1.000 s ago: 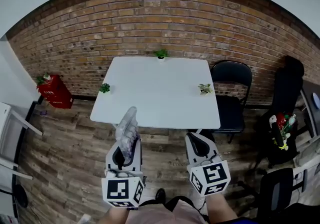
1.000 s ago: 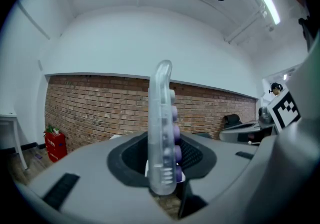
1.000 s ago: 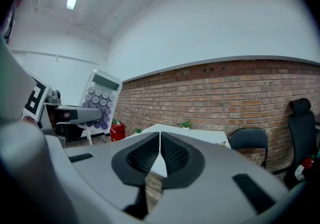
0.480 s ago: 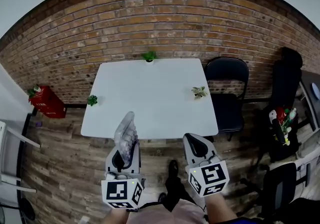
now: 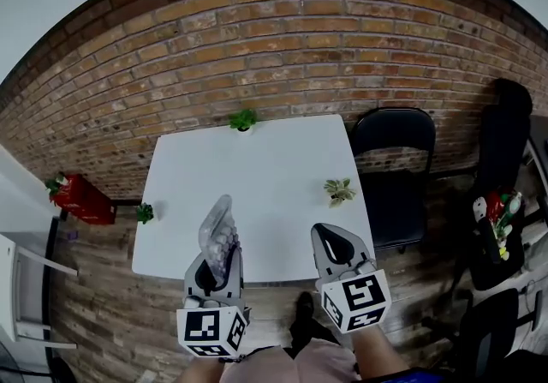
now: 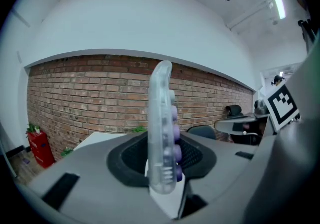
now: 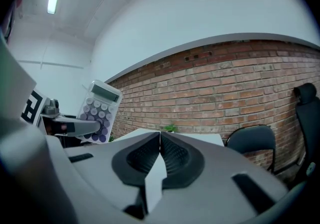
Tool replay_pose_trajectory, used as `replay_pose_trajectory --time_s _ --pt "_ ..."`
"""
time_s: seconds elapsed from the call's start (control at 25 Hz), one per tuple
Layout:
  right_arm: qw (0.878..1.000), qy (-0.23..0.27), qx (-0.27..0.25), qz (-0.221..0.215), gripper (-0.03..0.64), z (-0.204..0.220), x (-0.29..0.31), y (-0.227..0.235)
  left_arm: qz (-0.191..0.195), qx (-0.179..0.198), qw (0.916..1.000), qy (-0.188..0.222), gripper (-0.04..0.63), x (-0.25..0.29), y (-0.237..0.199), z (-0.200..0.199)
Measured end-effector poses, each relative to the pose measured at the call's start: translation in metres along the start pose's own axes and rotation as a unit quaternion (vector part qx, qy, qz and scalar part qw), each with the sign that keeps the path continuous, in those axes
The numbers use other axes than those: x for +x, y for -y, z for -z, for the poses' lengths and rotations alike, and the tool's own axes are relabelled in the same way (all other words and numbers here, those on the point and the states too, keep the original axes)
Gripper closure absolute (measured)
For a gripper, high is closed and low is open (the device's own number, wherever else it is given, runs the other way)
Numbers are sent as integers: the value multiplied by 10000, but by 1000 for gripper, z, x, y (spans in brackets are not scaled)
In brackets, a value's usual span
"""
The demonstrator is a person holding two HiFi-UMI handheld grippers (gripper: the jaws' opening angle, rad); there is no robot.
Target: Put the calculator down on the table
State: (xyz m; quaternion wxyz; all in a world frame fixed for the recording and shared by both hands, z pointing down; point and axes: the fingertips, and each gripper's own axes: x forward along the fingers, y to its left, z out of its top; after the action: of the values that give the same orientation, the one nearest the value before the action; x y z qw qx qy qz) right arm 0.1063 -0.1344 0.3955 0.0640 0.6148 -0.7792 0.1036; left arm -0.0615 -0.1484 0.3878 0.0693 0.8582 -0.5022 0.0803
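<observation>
A translucent calculator point(image 5: 217, 227) with purple keys stands on its edge, clamped between the pads of my left gripper point(image 5: 216, 257). The left gripper view shows the calculator point(image 6: 162, 128) edge-on, sticking up from the jaws. It hangs in the air over the near edge of the white table point(image 5: 265, 163). My right gripper point(image 5: 330, 242) is beside it on the right, also over the table's near edge, with its jaws closed together and nothing between them. In the right gripper view the calculator point(image 7: 100, 112) shows its key face at the left.
Three small potted plants stand on the table: at the far edge point(image 5: 243, 120), near the right edge point(image 5: 340, 191) and at the left corner point(image 5: 144, 212). A black chair point(image 5: 392, 154) sits right of the table. A red object point(image 5: 81, 199) is against the brick wall.
Both grippers have moved forward together from above the wooden floor to above the table's near edge. The calculator stays clamped in the left one.
</observation>
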Motion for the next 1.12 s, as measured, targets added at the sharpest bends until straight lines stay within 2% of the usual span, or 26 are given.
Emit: replay_pose_trajectory --time_s 0.36,0.68,1.12 --pt "9997 82 -35 -244 614 -36 65 54 -121 92 9999 11 460 82 7 -32" --pt "9991 215 -58 -363 614 -57 95 75 -260 178 9995 86 460 114 0 -52" --pt "9995 68 -77 -283 614 -58 124 79 -208 64 9995 -210 460 144 -22 -34"
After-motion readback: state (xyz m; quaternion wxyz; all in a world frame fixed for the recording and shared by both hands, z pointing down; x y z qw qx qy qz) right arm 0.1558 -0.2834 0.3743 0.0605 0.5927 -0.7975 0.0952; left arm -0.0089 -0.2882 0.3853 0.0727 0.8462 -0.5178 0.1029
